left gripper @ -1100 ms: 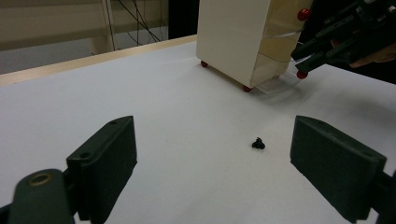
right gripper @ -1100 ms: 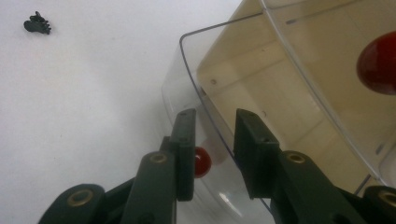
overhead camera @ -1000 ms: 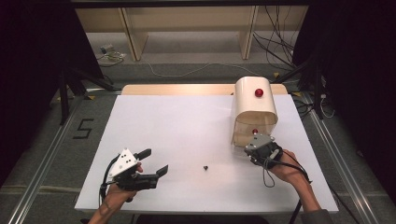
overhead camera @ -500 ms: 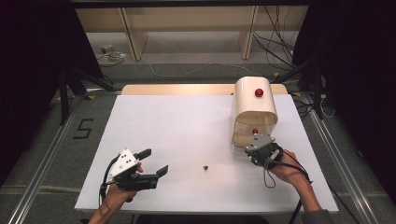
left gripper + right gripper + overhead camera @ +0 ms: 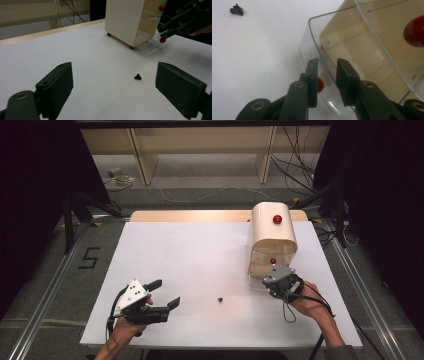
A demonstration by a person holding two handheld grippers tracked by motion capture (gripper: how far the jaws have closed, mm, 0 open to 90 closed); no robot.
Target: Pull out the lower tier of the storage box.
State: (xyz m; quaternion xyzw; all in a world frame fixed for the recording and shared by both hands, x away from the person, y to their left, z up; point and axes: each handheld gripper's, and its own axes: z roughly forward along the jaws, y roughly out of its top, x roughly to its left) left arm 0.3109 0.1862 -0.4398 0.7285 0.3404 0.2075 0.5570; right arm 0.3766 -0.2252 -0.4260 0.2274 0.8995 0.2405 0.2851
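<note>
A cream box (image 5: 272, 237) with a rounded top stands at the table's right. It carries a red knob (image 5: 277, 219) on top and a clear door (image 5: 312, 50) at its front. My right gripper (image 5: 273, 271) is at that door. In the right gripper view its jaws straddle the door's clear edge and a small red knob (image 5: 320, 85), which lies against one jaw with a gap to the other. My left gripper (image 5: 167, 292) rests open at the front left. A tiny black thing (image 5: 220, 299) lies on the table (image 5: 200, 250) ahead of it.
The left gripper view shows the box (image 5: 125, 20), the tiny black thing (image 5: 137, 77) and the right gripper (image 5: 166, 27) farther off. Wooden shelving and cables stand behind the table. Dark curtains hang at both sides.
</note>
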